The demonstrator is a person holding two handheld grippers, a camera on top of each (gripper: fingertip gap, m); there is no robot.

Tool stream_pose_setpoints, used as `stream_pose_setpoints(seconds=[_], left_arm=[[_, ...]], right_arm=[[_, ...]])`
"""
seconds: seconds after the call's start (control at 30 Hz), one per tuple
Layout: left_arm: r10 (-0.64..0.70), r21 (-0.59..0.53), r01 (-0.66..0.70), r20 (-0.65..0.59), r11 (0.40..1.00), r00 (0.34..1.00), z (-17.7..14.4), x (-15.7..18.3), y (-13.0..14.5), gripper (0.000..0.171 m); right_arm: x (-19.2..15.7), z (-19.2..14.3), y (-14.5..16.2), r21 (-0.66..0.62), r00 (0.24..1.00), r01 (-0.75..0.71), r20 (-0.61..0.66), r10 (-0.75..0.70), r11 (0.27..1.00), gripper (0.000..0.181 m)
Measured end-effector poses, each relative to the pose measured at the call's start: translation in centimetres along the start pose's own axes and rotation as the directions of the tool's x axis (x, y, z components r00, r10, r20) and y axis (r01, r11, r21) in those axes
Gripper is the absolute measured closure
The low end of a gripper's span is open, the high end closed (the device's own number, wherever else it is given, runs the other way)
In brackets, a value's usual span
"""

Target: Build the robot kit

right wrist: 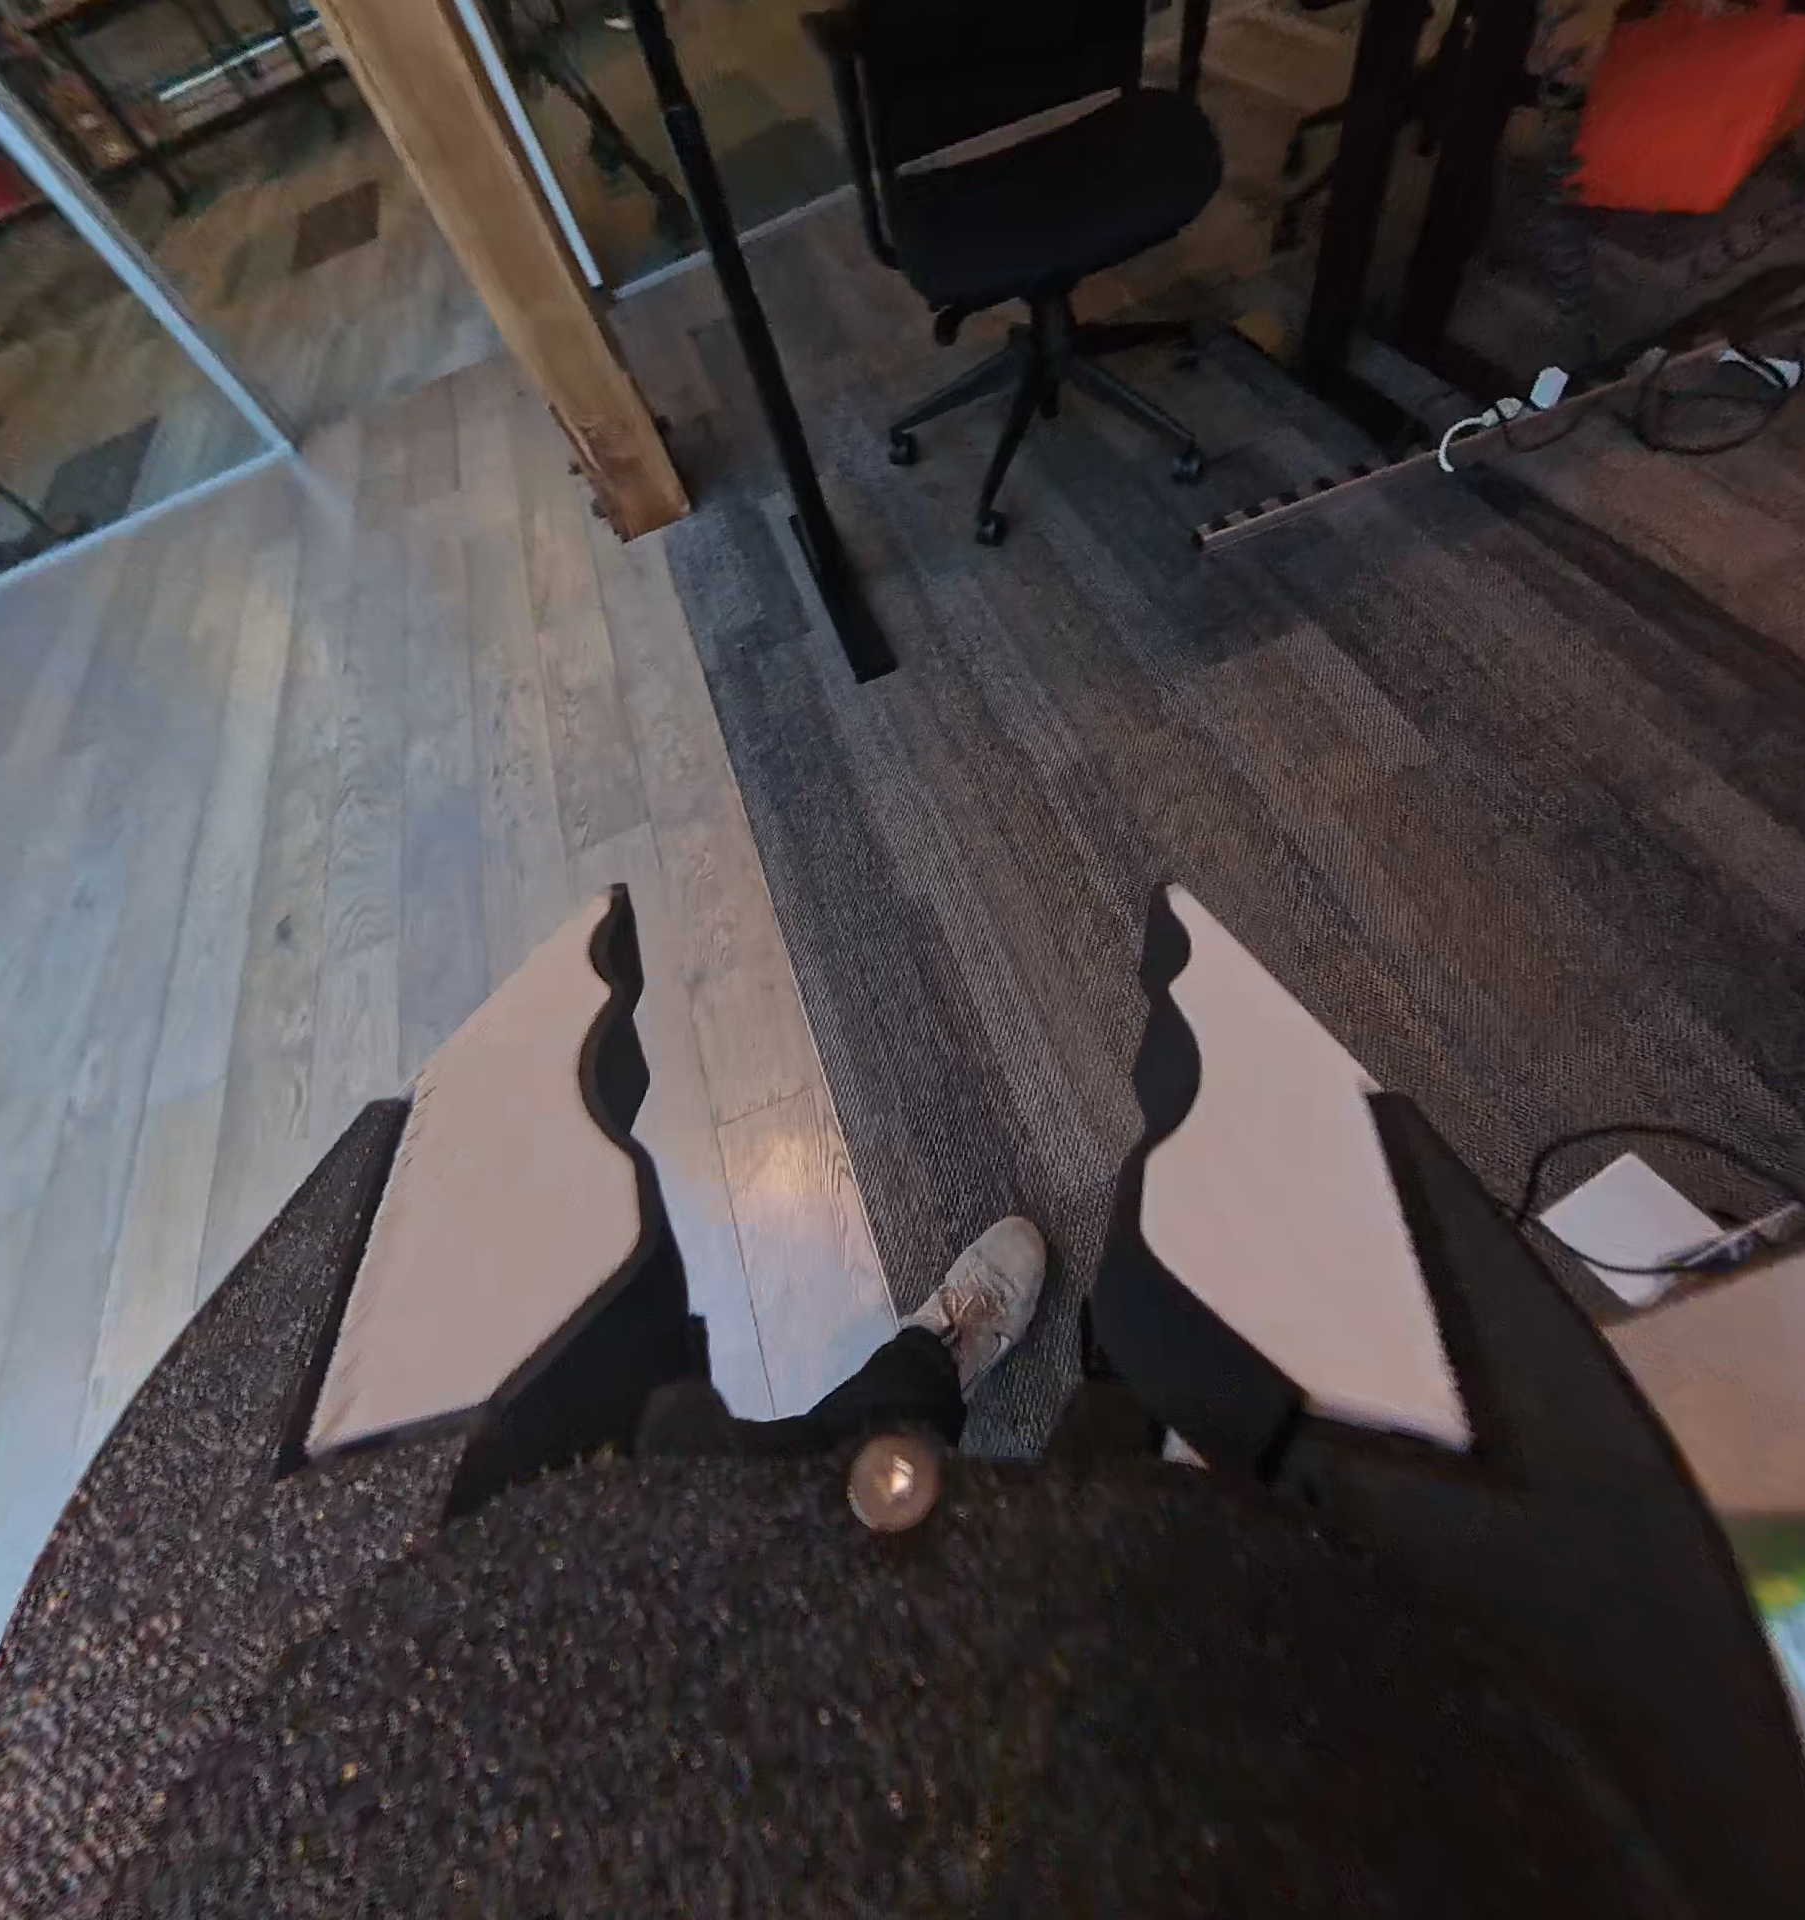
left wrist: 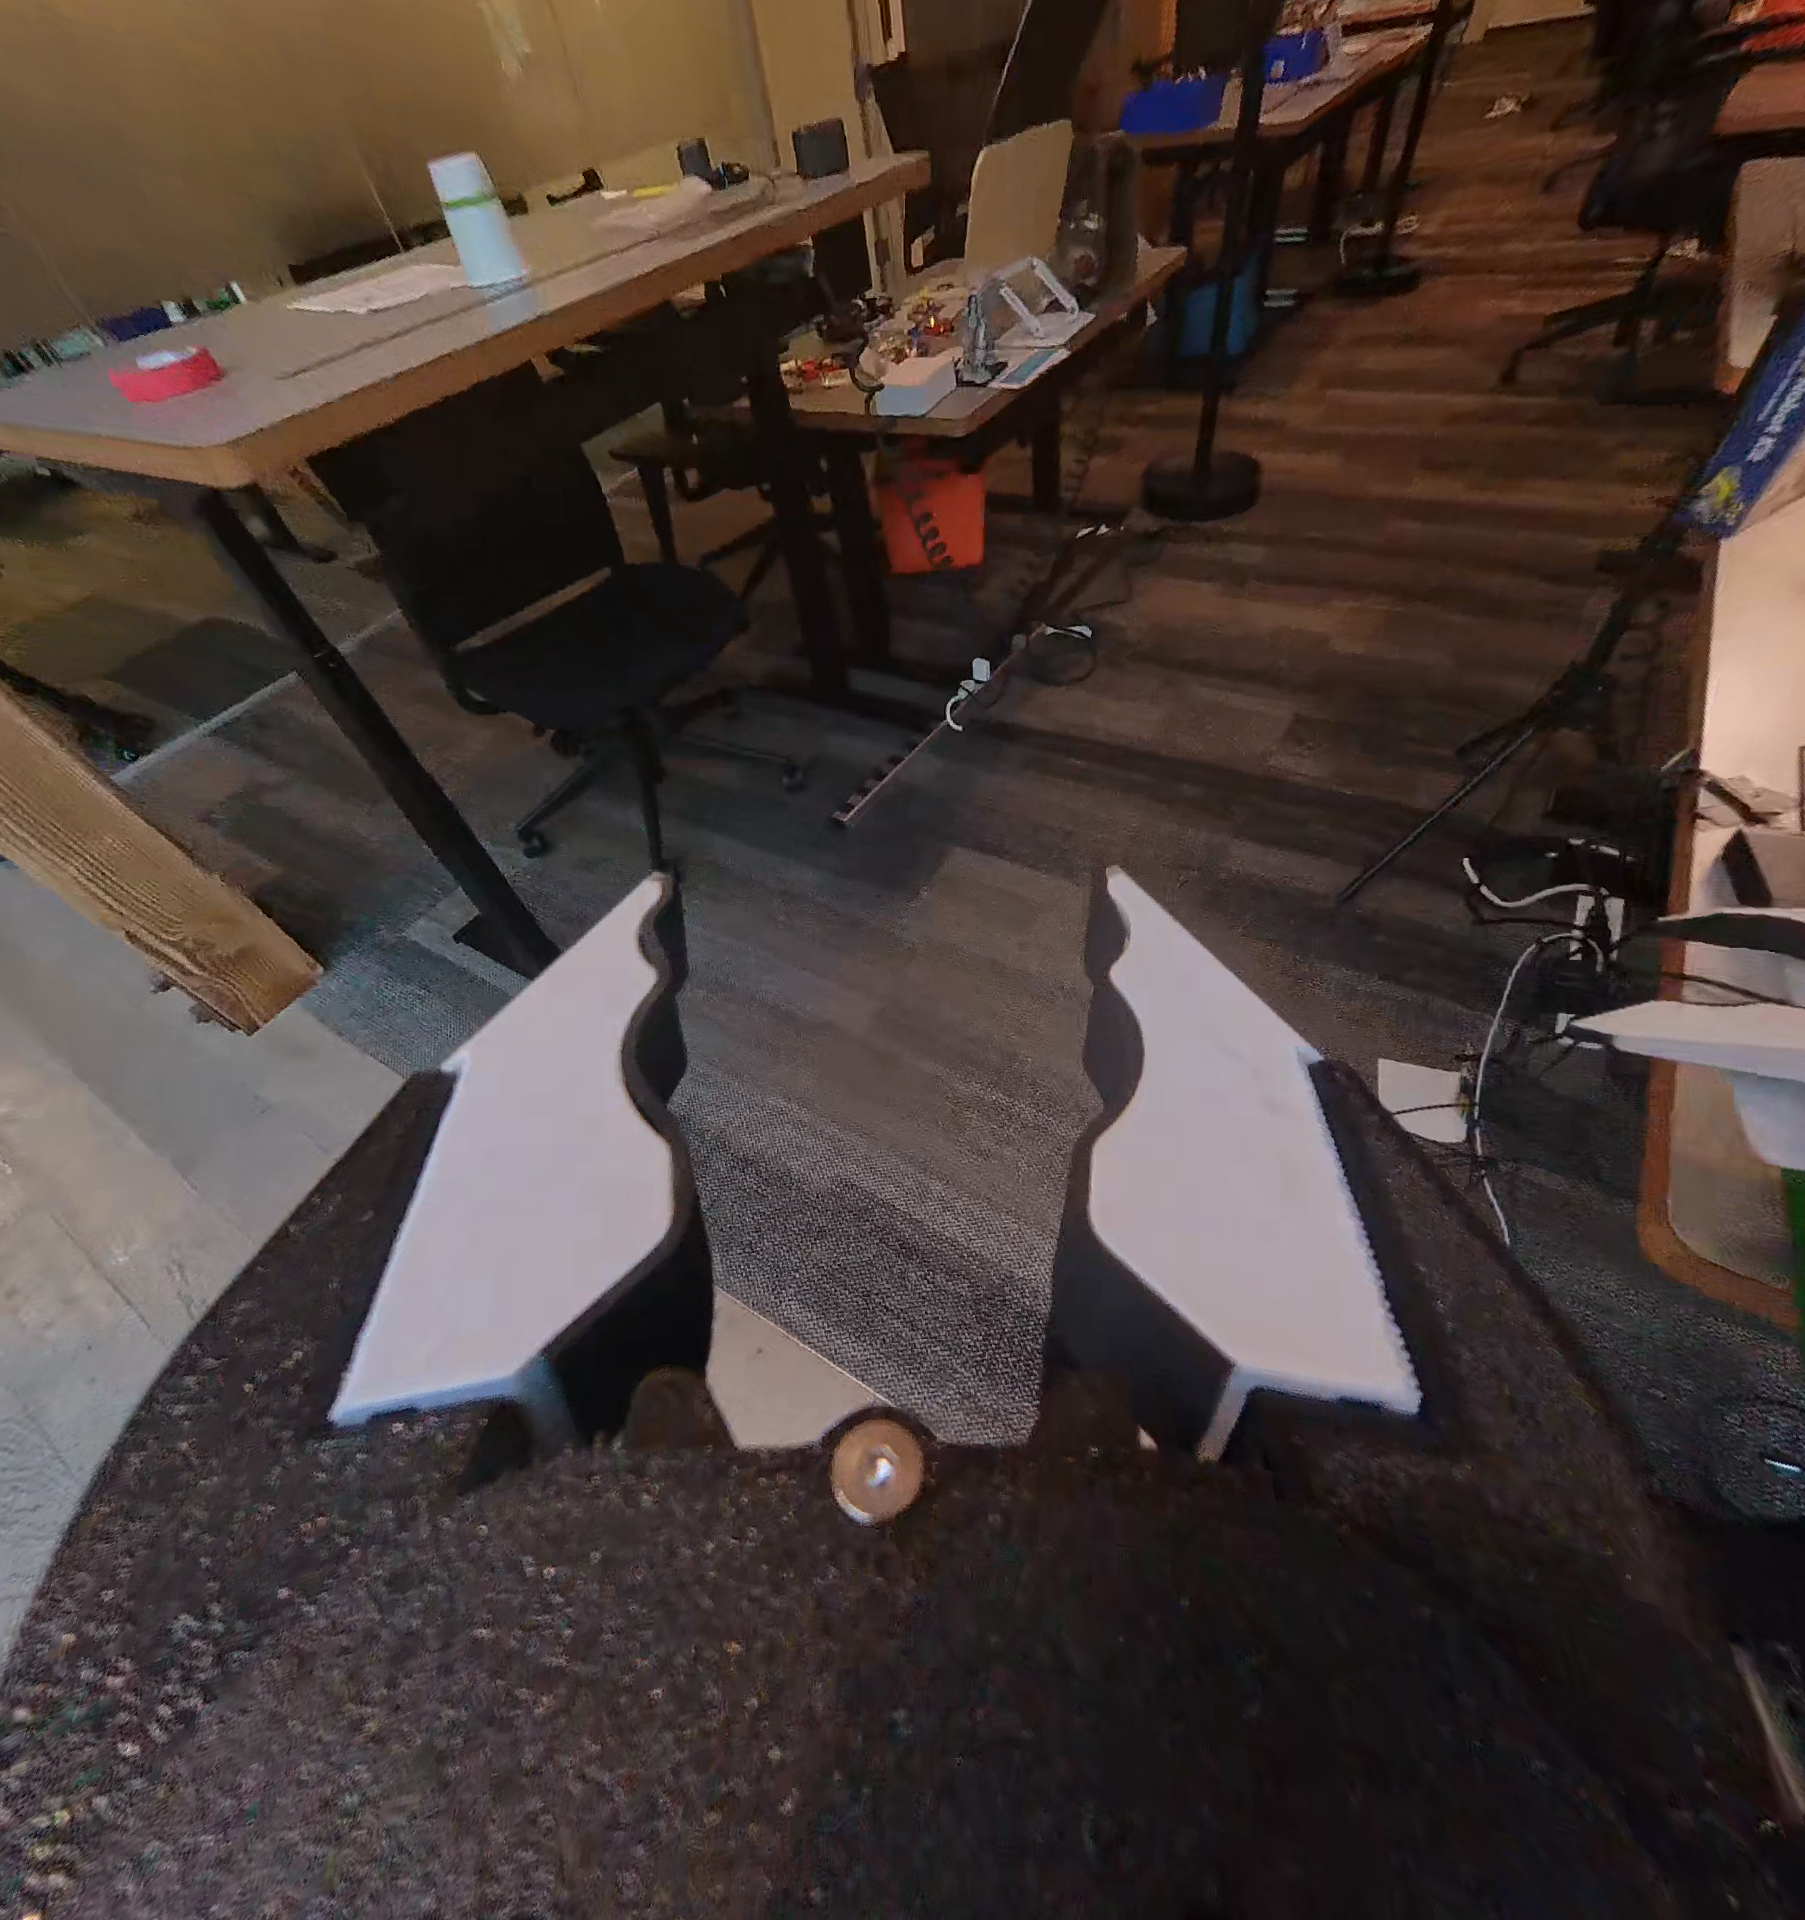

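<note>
Your left gripper (left wrist: pixel 887 904) is up in the air with its two white fingers (left wrist: pixel 524 1174) spread wide. Nothing sits between them. Under the gap you see only gray carpet (left wrist: pixel 877 1195). A black office chair (left wrist: pixel 607 665) stands a little ahead, tucked by a wooden desk (left wrist: pixel 378 364). On that desk lie a red roll of tape (left wrist: pixel 165 372) and a white cup stack (left wrist: pixel 477 218). At the right edge of this view your other gripper pokes in.

Your right gripper (right wrist: pixel 893 914) is spread wide too and grips nothing. It points down at the floor, where pale wood planks (right wrist: pixel 254 779) meet the carpet. Your tan shoe (right wrist: pixel 986 1294) shows between the fingers, standing on the carpet right at that line. A wooden post (right wrist: pixel 524 260) stands ahead on the left.
</note>
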State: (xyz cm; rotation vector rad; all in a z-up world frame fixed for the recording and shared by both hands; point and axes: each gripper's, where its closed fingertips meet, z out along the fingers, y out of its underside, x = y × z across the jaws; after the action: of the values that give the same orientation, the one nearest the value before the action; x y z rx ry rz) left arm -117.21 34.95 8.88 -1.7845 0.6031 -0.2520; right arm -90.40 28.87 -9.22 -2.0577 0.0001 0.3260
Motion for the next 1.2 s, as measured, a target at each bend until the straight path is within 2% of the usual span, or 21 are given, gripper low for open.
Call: stream_pose_setpoints(seconds=[0.1,0.17,0.23,0.37,0.43,0.53,0.63,0.7,0.77,0.87,0.93,1.03,1.2], left_arm=[[-0.009,-0.082,0.003,-0.079,0.997,0.997,9.2,1.5,-0.4,0.095],[0.03,-0.091,-0.047,-0.179,0.995,0.983,14.8,2.7,-2.1,0.095],[0.073,-0.07,-0.093,-0.257,0.993,0.964,20.6,3.4,-4.3,0.095],[0.056,-0.037,-0.075,-0.373,0.996,0.926,32.8,4.7,-7.6,0.095],[0.047,-0.031,-0.068,-0.447,0.997,0.893,38.5,6.2,-8.4,0.094],[0.059,-0.052,-0.109,-0.582,0.993,0.811,46.8,9.5,-7.7,0.094],[0.069,-0.057,-0.154,-0.706,0.986,0.705,54.9,13.2,-6.1,0.095],[0.066,-0.076,-0.194,-0.771,0.978,0.633,60.1,15.8,-4.9,0.095],[0.065,-0.081,-0.229,-0.821,0.97,0.567,64.5,18.2,-5.0,0.097],[0.086,-0.055,-0.25,-0.848,0.967,0.522,70.3,20.6,-6.2,0.1],[0.082,-0.064,-0.257,-0.852,0.964,0.518,74.0,21.9,-5.6,0.1],[0.064,-0.108,-0.291,-0.851,0.951,0.522,79.1,24.0,-1.2,0.099],[-0.006,-0.23,-0.321,-0.821,0.919,0.572,85.0,27.8,10.7,0.101]], right_arm=[[4.8,6.8,-1.5,-0.047,0.999,-0.041,-0.018,0.04,0.998,0.084],[7.9,9.9,-2.8,-0.073,0.998,-0.052,-0.046,0.049,0.996,0.084],[11.6,12.4,-4.5,-0.08,0.993,-0.073,-0.1,0.065,0.994,0.084],[18.4,15.4,-7.1,-0.062,0.965,-0.132,-0.234,0.114,0.989,0.084],[21.9,17.2,-7.5,-0.06,0.942,-0.171,-0.302,0.146,0.983,0.085],[27.7,20.6,-6.4,-0.065,0.886,-0.271,-0.406,0.223,0.96,0.087],[33.5,23.9,-3.4,-0.067,0.809,-0.379,-0.509,0.295,0.923,0.09],[36.7,26.1,-0.6,-0.073,0.745,-0.472,-0.565,0.353,0.879,0.092],[39.6,28.1,2.3,-0.068,0.673,-0.565,-0.615,0.411,0.823,0.095],[44.0,31.1,6.1,-0.047,0.564,-0.676,-0.676,0.475,0.736,0.097],[47.6,32.9,8.5,-0.015,0.501,-0.72,-0.703,0.505,0.694,0.097],[55.0,35.5,14.7,-0.015,0.444,-0.754,-0.747,0.494,0.656,0.097],[68.6,38.3,30.4,-0.096,0.393,-0.806,-0.824,0.407,0.584,0.096]])
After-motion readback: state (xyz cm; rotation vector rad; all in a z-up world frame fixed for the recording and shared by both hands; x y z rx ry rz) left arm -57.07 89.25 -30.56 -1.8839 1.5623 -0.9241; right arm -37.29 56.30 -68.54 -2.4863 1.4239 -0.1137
